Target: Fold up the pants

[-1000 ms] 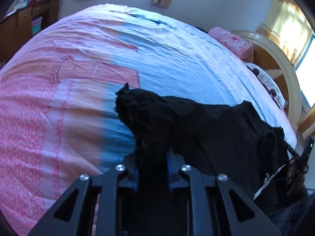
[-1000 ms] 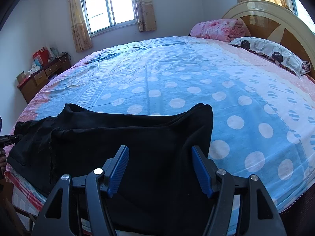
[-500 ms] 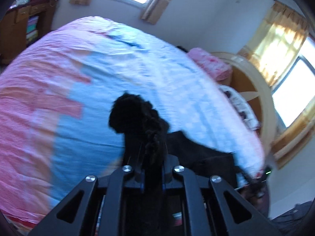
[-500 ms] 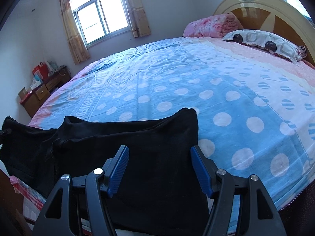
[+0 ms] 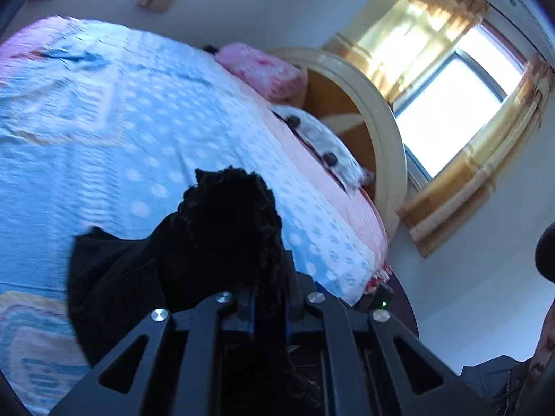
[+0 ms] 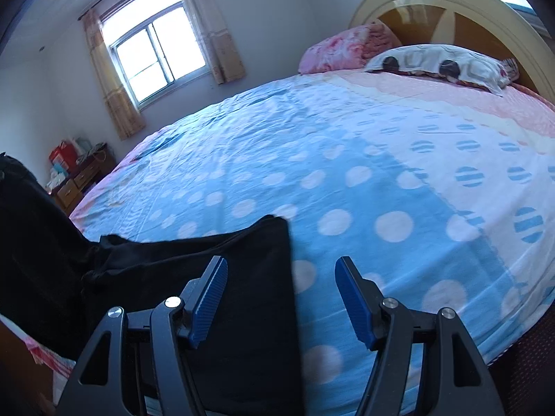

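Black pants [image 6: 222, 277] lie at the near edge of the bed [image 6: 347, 159]; one end is lifted at the far left of the right wrist view. My left gripper [image 5: 270, 298] is shut on a bunched, frilled end of the pants [image 5: 229, 222] and holds it up above the bed. The rest of the pants [image 5: 114, 277] hangs down to the sheet. My right gripper [image 6: 281, 298] is open and empty, its blue pads [image 6: 211, 298] low over the flat end of the pants, whose right edge runs between the fingers.
The bed has a blue polka-dot and pink sheet. A pink pillow [image 6: 343, 48] and a white spotted pillow [image 6: 440, 62] lie by the round wooden headboard [image 6: 451, 3]. A wooden dresser [image 6: 83, 176] stands at the far left, below a window [image 6: 159, 55].
My left gripper has lifted the bunched pant end and swung right toward the headboard. My right gripper stays open and has shifted right, so the pants edge now lies between its fingers.
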`<state>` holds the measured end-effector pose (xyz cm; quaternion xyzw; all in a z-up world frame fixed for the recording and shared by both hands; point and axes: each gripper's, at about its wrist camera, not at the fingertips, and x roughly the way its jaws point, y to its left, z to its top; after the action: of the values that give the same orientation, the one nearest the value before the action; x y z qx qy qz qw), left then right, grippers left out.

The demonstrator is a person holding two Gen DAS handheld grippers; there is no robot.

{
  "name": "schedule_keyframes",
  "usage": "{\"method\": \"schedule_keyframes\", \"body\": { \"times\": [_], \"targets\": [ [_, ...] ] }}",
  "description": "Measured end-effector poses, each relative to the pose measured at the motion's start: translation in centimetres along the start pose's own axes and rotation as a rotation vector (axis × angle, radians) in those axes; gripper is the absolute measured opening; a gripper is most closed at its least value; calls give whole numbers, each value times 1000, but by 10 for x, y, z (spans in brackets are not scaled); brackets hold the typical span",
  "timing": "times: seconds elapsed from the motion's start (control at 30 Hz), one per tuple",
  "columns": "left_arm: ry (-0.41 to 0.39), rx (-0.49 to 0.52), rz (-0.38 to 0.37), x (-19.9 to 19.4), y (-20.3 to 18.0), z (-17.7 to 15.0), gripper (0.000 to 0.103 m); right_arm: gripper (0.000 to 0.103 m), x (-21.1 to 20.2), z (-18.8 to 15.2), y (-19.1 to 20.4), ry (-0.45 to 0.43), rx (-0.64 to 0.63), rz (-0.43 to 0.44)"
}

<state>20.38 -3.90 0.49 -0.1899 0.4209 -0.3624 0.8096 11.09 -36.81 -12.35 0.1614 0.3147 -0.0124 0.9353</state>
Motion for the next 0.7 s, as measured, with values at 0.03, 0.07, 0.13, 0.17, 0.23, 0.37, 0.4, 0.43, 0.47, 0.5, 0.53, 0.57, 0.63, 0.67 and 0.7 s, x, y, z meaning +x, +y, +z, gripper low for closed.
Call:
{"method": "schedule_keyframes", "body": {
  "times": [0.03,0.07,0.13,0.17,0.23,0.37,0.4,0.43,0.47,0.5,0.53,0.57,0.63,0.67,0.7],
  "targets": [
    [24,3,-2,13,-5,-3,11,66,0,0,-2,0,6,0],
    [58,-11,-19,35,-6,-5,11,66,1,0,-6,4,16,0],
    [111,34,5,71,-14,-11,12,66,3,1,-10,9,28,3],
    [125,40,30,88,-14,-15,15,66,4,0,-13,11,35,1],
    [183,44,42,118,-13,-25,20,66,5,1,-17,14,49,-4],
    [264,86,22,144,-16,-51,22,66,1,4,-25,-2,69,-19],
    [248,113,42,142,-20,-55,23,66,0,4,-26,-10,72,-24],
    [224,158,83,136,-24,-58,35,66,-1,5,-27,-16,76,-24],
    [195,210,131,129,-27,-61,57,66,-2,5,-27,-24,79,-21],
    [163,245,180,123,-27,-63,69,66,-5,5,-25,-33,74,-11],
    [124,283,248,116,-27,-64,83,66,-6,5,-23,-36,63,3],
    [89,325,323,108,-26,-66,86,66,-8,5,-14,-33,33,45],
    [58,363,409,94,-16,-67,86,66,-8,3,2,0,-20,120],
    [50,360,447,88,-9,-68,86,66,-6,1,12,36,-47,174],
    [49,344,489,84,1,-68,86,66,-2,-3,21,79,-66,222]
  ]
}}
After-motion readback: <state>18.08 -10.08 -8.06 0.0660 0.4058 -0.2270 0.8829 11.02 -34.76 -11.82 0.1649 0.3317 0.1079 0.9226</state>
